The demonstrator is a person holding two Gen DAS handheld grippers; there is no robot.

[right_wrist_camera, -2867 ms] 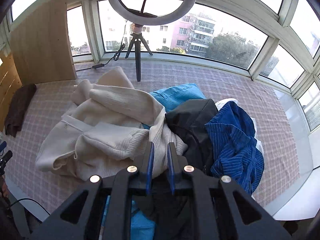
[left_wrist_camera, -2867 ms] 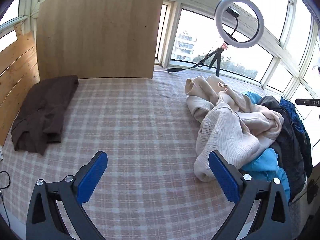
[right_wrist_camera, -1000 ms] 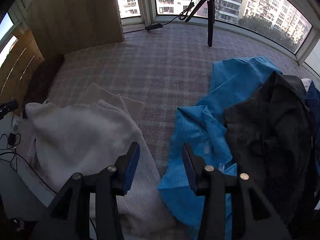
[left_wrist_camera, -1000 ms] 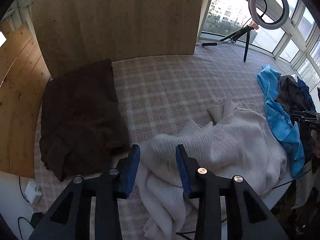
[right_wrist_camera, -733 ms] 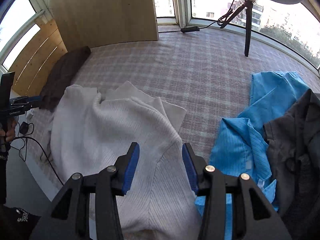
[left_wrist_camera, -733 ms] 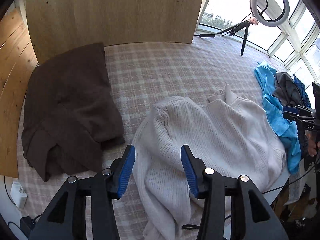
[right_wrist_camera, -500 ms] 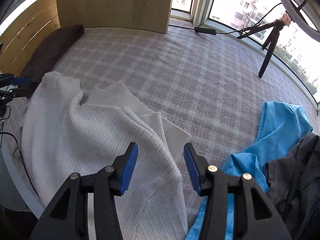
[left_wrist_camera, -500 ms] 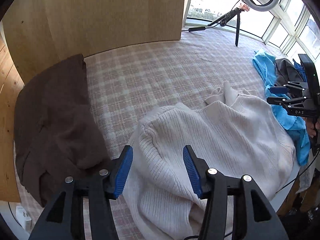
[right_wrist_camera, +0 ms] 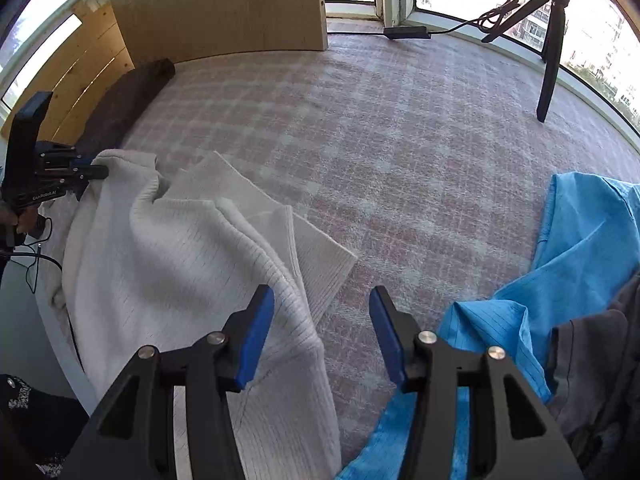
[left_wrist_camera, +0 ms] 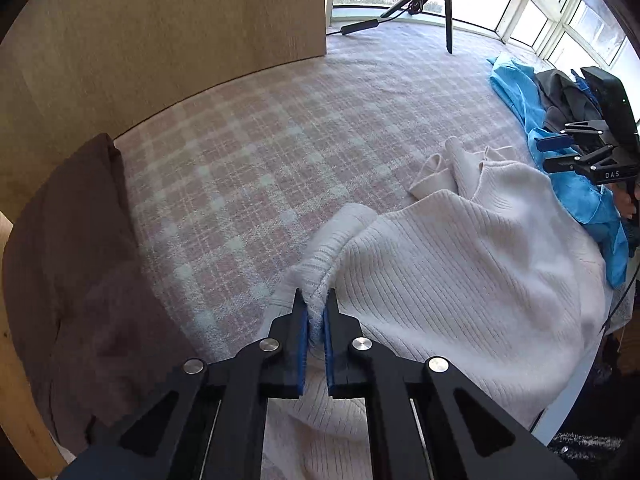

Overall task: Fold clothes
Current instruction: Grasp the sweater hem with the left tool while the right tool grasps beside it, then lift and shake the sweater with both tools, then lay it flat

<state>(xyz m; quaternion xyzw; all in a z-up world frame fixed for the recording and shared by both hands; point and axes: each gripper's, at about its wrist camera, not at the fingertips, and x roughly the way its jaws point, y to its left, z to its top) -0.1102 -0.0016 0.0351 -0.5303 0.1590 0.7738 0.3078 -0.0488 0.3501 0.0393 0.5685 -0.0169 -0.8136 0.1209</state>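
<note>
Sweater (left_wrist_camera: 460, 280): we hold its left corner clenched in the left gripper (left_wrist_camera: 315, 312); the right gripper (right_wrist_camera: 322, 320), jaws opening and empty, hangs over its right edge, body spread crosswise between us.

White letters "DAS" stood on the black body of the right hand-held gripper (left_wrist_camera: 560, 150), seen from the left wrist. Small white lettering on the left hand-held gripper (right_wrist_camera: 90, 171) looked like "GenRobot.AI". No other text could be read.
</note>
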